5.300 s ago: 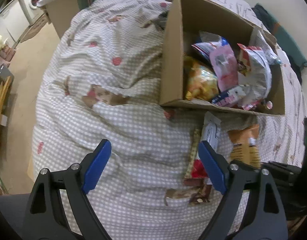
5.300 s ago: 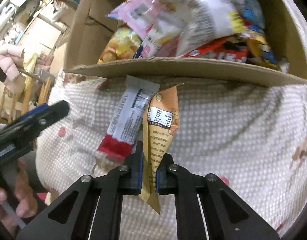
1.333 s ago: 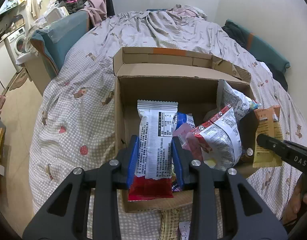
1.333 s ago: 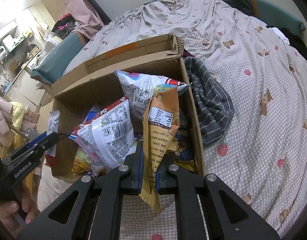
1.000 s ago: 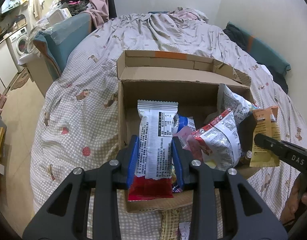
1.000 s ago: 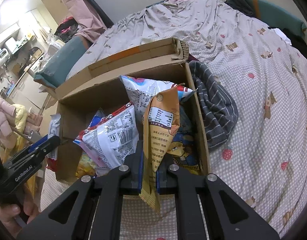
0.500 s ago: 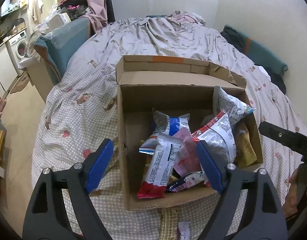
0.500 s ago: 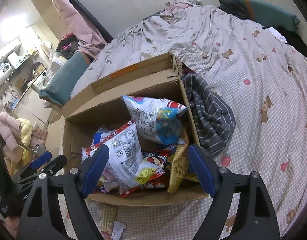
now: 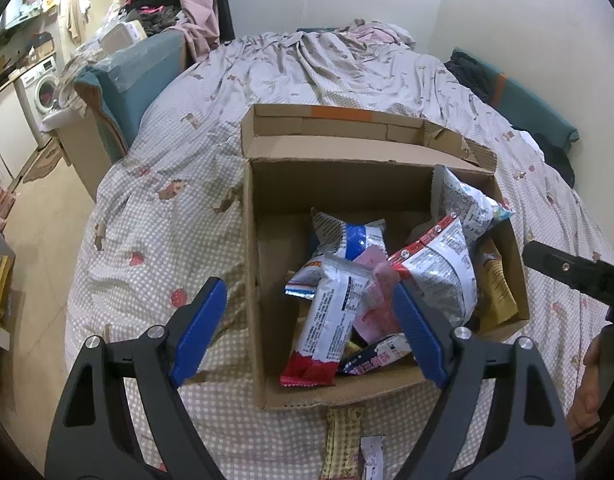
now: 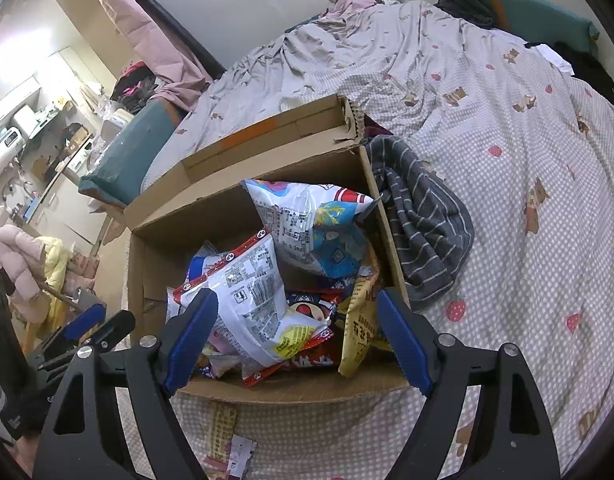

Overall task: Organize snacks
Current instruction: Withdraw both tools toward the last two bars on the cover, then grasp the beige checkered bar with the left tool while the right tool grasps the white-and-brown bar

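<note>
An open cardboard box (image 9: 255, 280) (image 10: 371, 184) sits on the bed, filled with several snack bags. A silver packet with a red end (image 9: 327, 328) lies inside near the front. An orange-tan packet (image 9: 493, 284) (image 10: 361, 328) stands against the right wall. My left gripper (image 9: 307, 328) is open and empty above the box's front left. My right gripper (image 10: 297, 336) is open and empty above the box's front; it also shows at the right edge of the left wrist view (image 9: 575, 276). A yellow bar (image 9: 343, 440) (image 10: 221, 428) lies on the bed before the box.
The bed has a checked cover (image 9: 167, 220). A striped grey cloth (image 10: 423, 220) lies right of the box. A small white wrapper (image 9: 371, 456) lies beside the yellow bar. A teal cushion (image 9: 127, 76) and a washing machine (image 9: 43, 88) are at the left.
Both grippers opened about a second ago and dropped their packets into the box. Since then both have drawn back slightly and stayed open.
</note>
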`<state>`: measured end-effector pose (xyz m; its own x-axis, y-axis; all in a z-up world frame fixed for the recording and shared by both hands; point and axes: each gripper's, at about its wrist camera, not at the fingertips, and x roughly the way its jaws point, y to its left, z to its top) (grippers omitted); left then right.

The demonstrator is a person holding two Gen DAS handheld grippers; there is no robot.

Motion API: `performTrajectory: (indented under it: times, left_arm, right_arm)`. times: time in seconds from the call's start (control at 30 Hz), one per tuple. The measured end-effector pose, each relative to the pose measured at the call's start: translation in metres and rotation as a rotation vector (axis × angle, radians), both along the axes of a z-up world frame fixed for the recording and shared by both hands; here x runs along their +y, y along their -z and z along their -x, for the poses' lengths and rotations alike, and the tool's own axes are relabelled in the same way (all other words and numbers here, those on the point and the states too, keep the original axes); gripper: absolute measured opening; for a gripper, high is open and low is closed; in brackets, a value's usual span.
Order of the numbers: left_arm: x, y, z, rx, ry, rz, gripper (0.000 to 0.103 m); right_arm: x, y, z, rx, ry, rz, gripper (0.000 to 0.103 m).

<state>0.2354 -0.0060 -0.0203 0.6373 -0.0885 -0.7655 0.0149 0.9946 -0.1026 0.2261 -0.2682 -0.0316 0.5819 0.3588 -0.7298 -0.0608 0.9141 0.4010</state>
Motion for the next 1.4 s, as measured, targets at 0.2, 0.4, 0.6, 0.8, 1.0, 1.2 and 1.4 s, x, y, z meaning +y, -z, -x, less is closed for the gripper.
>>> performTrajectory:
  times: [0.2,0.4,0.6,0.8,1.0,1.2,1.4]
  left_arm:
    - [0.008,-0.008,0.011,-0.007,-0.034,0.012,0.082]
    - [0.014,-0.024,0.03,-0.031,-0.032,0.009,0.082]
    - [0.029,-0.023,0.055,-0.035,-0.046,-0.017,0.082]
    - [0.037,-0.024,0.077,-0.018,-0.054,0.018,0.082]
    - [0.046,-0.011,0.087,0.052,-0.058,0.035,0.082]
    - [0.052,0.01,0.084,0.139,-0.079,0.066,0.088]
    - [0.054,0.024,0.078,0.183,-0.11,0.071,0.088]
  right_arm:
    - [0.001,-0.002,0.011,0.001,0.006,0.003,0.084]
    - [0.009,-0.008,0.031,0.004,-0.022,0.022,0.084]
    - [0.021,-0.012,0.056,-0.01,-0.061,0.023,0.084]
    - [0.035,-0.006,0.079,0.017,-0.095,0.008,0.084]
    - [0.045,0.011,0.092,0.08,-0.113,0.019,0.084]
    - [0.049,0.042,0.094,0.199,-0.127,-0.025,0.084]
    - [0.067,0.074,0.09,0.326,-0.167,-0.031,0.084]
